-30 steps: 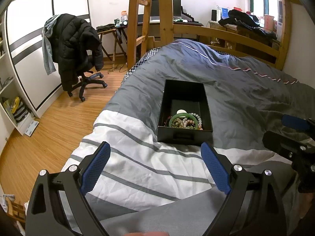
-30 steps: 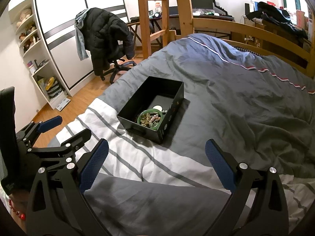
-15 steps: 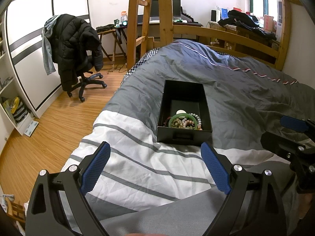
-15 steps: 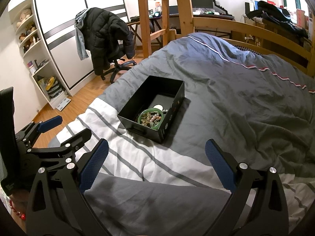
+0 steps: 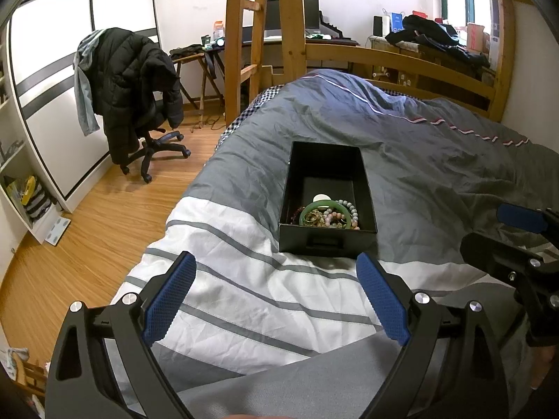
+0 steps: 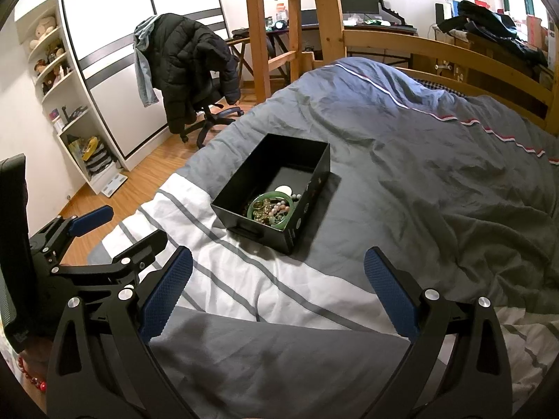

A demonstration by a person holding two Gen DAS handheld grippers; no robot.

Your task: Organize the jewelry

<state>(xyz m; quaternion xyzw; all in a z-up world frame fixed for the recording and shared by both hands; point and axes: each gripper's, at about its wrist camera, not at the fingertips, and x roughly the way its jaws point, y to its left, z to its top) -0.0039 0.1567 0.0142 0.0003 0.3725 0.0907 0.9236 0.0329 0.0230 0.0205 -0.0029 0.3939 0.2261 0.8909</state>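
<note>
Ahead of both spread fingers point(image 5: 167, 296), apart, sits the jewelry box point(image 5: 326, 241).

The left wrist view looks forward along the left gripper point(image 5: 274, 298), held low over the near end of the bed point(image 5: 436, 160), and faces the black box point(image 5: 326, 242) straight ahead, just beyond its spread fingers; the far wall with the desk point(image 5: 297, 40) lies well ahead; the right gripper point(image 5: 517, 244) shows at this view's right edge. The right wrist view looks along the right gripper point(image 6: 277, 291) from a little further right, so the black box point(image 6: 290, 223) sits ahead and slightly left, seen cornerwise; the left gripper point(image 6: 115, 230) shows at its left edge. Both views share the box, the bed, the chair point(image 5: 139, 104) and the desk.
</note>
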